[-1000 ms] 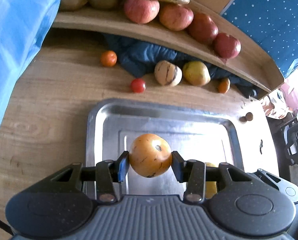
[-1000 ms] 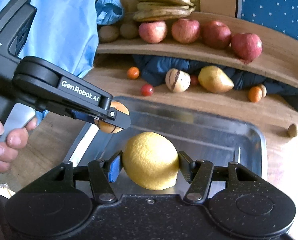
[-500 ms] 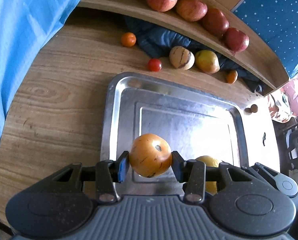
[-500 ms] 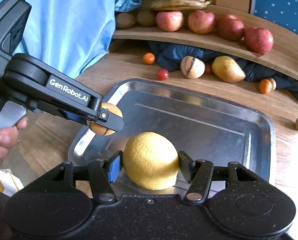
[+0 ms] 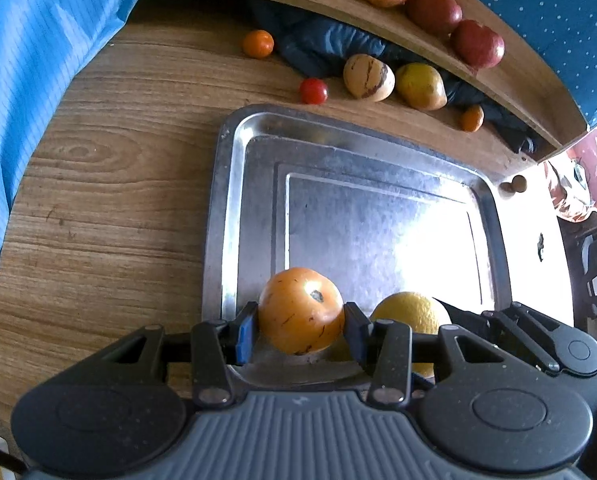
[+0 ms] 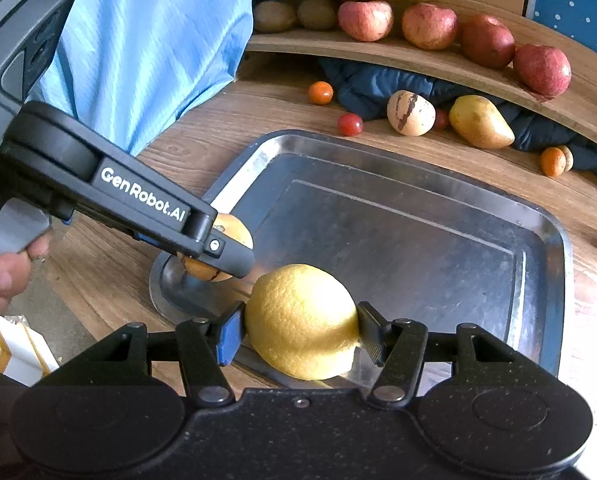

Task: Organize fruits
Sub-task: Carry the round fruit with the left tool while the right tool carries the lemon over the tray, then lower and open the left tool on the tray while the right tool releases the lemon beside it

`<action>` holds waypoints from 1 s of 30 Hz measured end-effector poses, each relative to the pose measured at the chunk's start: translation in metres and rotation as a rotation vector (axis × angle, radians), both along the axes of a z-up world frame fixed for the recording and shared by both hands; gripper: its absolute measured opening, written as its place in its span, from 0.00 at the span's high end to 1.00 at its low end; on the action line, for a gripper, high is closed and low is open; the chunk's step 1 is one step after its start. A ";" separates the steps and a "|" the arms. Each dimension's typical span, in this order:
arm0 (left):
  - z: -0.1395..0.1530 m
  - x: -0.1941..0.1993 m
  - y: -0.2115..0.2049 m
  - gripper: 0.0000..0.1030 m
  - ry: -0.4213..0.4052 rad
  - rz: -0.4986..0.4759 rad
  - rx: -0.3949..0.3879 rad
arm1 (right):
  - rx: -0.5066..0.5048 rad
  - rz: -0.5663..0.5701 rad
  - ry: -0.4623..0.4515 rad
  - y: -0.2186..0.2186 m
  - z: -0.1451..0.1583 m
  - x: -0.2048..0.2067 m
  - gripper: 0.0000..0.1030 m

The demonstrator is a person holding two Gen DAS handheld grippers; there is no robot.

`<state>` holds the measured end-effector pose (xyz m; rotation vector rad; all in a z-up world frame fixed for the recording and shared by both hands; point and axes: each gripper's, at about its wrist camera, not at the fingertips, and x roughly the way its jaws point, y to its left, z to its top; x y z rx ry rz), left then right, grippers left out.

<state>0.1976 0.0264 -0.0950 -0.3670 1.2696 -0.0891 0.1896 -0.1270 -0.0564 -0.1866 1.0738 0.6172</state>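
My left gripper [image 5: 300, 330] is shut on an orange tomato [image 5: 301, 315] with dark specks, held over the near left corner of the steel tray [image 5: 234, 216]. In the right wrist view that tomato [image 6: 234, 232] shows partly behind the left gripper's fingers [image 6: 226, 252], low above the tray [image 6: 546, 248] corner. My right gripper [image 6: 300, 336] is shut on a yellow lemon [image 6: 301, 320], low over the tray's near edge. The lemon [image 5: 412, 314] also shows beside the tomato in the left wrist view.
Behind the tray lie a striped pale fruit [image 6: 410, 113], a yellow mango [image 6: 480, 122], a red cherry tomato [image 6: 350, 124] and small orange fruits [image 6: 320, 93]. A curved wooden shelf [image 6: 438, 62] carries apples, bananas and kiwis. Blue cloth [image 6: 146, 40] hangs at left. A person's hand [image 6: 2, 280] holds the left gripper.
Both grippers drew back toward the tray's near edge with their fruits still gripped. The left one with the tomato sank to the near left corner; the back fruits look farther away.
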 end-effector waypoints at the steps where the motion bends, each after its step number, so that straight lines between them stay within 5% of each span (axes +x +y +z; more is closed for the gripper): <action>1: -0.001 0.000 -0.001 0.52 0.003 -0.002 0.003 | -0.003 -0.001 0.001 0.000 -0.001 0.000 0.41; 7: -0.001 0.002 -0.003 0.52 -0.005 0.002 0.012 | 0.002 -0.007 0.006 0.000 -0.003 0.001 0.41; 13: 0.006 0.003 -0.004 0.31 -0.021 0.021 0.033 | 0.017 -0.009 -0.006 -0.002 -0.002 0.001 0.39; 17: 0.016 0.002 -0.007 0.16 -0.050 0.023 0.049 | 0.030 -0.020 -0.034 -0.008 0.005 0.000 0.30; 30: 0.040 -0.018 -0.026 0.01 -0.099 0.010 0.114 | 0.060 -0.097 -0.111 -0.045 0.029 -0.016 0.04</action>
